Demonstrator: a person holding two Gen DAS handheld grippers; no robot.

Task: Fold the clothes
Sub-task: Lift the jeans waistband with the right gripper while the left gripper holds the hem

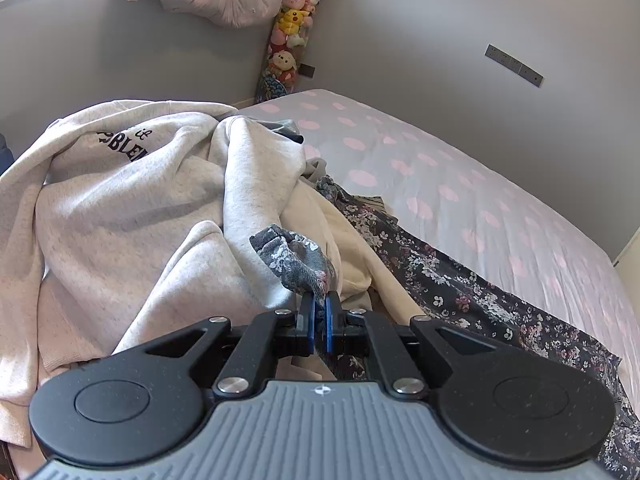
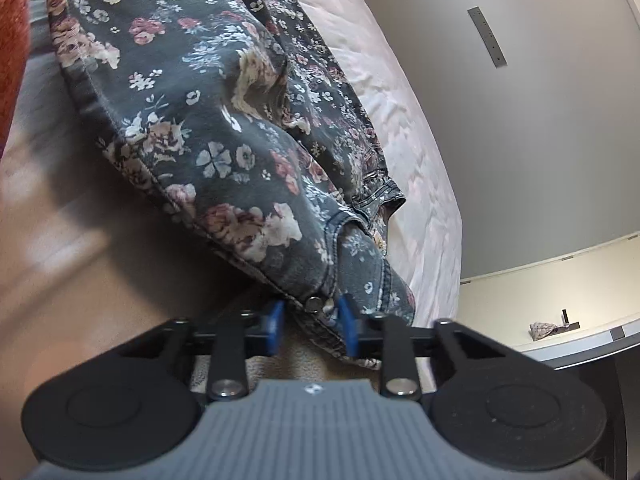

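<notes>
My left gripper (image 1: 319,300), black linkage arms tipped with two blue pads, is pinched tight on a bunched fold of the dark grey floral-print denim trousers (image 1: 460,276); the cloth pokes up from between the pads toward 11 o'clock. From there I see the trousers stretch as one long band across the bed toward 4 o'clock in the left wrist view, lying along the near edge of the mattress.

My right gripper (image 2: 311,312) stands partly spread, its two blue pads on either side of the trousers' (image 2: 224,136) stitched waistband, where I can make out one round metal button (image 2: 313,303). I cannot tell whether the pads touch the cloth. In the right wrist view the garment's long axis runs from the jaws at 6 o'clock up to 11 o'clock, with a frayed cuff sticking out toward 3 o'clock. The denim looks heavy, washed, with pink and white flowers and raised seams.

Beside the trousers in the left view I count two other garments: one pale grey marl fleece sweatshirt with black lettering (image 1: 132,200), crumpled at 9 o'clock, and one cream soft knit piece (image 1: 320,220) touching the trousers. All lie on the white bedsheet with pink spots (image 1: 460,176), smooth and slightly quilted. A clear tube of plush toys (image 1: 290,36) stands in the corner at 12 o'clock.
</notes>
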